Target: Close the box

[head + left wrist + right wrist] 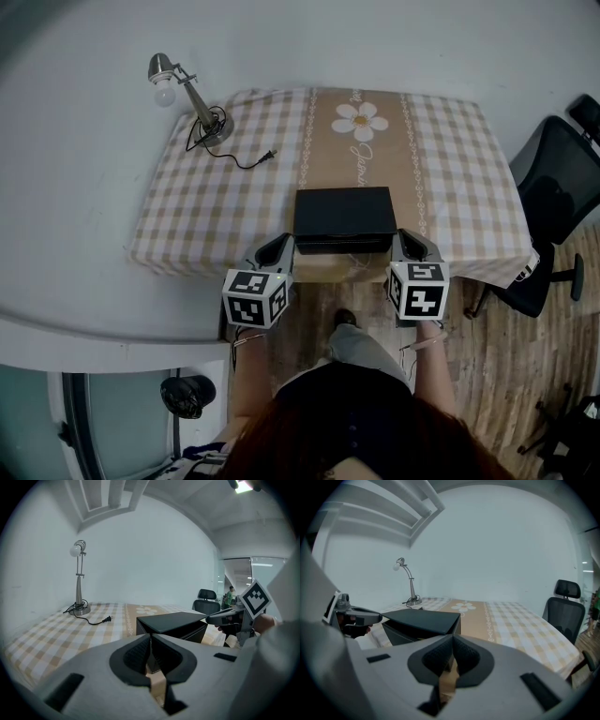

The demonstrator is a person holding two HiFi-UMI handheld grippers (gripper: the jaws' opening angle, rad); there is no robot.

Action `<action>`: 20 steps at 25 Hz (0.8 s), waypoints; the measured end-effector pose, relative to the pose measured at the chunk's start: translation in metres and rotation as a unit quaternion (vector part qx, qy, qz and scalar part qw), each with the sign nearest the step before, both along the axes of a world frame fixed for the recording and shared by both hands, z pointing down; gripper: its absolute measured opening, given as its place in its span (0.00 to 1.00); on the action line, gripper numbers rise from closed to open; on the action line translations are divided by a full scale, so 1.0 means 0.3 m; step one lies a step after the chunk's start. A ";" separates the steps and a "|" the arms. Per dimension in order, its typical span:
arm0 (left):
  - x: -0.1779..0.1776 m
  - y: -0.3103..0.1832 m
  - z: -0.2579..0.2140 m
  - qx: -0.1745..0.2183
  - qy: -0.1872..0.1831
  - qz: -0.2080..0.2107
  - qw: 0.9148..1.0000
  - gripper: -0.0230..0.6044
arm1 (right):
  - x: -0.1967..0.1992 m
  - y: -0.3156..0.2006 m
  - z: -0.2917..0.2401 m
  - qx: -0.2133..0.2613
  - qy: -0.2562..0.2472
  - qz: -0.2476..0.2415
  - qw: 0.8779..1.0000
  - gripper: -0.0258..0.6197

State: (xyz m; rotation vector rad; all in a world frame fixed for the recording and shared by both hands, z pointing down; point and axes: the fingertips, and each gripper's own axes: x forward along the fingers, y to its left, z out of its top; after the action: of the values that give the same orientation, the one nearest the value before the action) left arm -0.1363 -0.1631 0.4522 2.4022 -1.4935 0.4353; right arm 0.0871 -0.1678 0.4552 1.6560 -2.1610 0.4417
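A black box (343, 218) stands on the checked tablecloth near the table's front edge. Its lid is lowered but still ajar, with a dark gap showing along the near side (185, 629). My left gripper (279, 247) sits just off the box's front left corner, jaws shut and empty. At the front right corner, my right gripper (405, 242) is likewise shut with nothing in it. In the left gripper view the shut tips (151, 638) point at the box corner. In the right gripper view the tips (453, 640) point at the box (423, 620).
A desk lamp (189, 97) with a loose cable and plug (266, 155) stands at the table's back left. A black office chair (557, 202) is off the right side. The table's front edge (323, 270) lies just under the grippers.
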 end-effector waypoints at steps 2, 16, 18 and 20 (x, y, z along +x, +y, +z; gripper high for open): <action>0.000 0.005 0.000 -0.001 -0.001 -0.001 1.000 0.08 | 0.001 0.007 0.001 -0.001 0.002 -0.001 1.000 0.07; 0.017 0.025 0.030 -0.013 -0.009 0.003 1.000 0.08 | 0.003 0.034 0.024 -0.007 -0.001 0.001 1.000 0.07; 0.016 0.026 0.034 -0.014 -0.010 0.003 1.000 0.08 | 0.003 0.034 0.027 -0.008 -0.001 0.001 1.000 0.07; 0.015 0.029 0.040 -0.016 -0.011 0.003 1.000 0.08 | 0.004 0.037 0.033 -0.011 0.000 0.000 1.000 0.07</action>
State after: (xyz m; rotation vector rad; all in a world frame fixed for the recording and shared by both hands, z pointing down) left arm -0.1317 -0.1543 0.4641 2.3863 -1.4783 0.4855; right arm 0.0884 -0.1567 0.4650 1.6452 -2.1478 0.4647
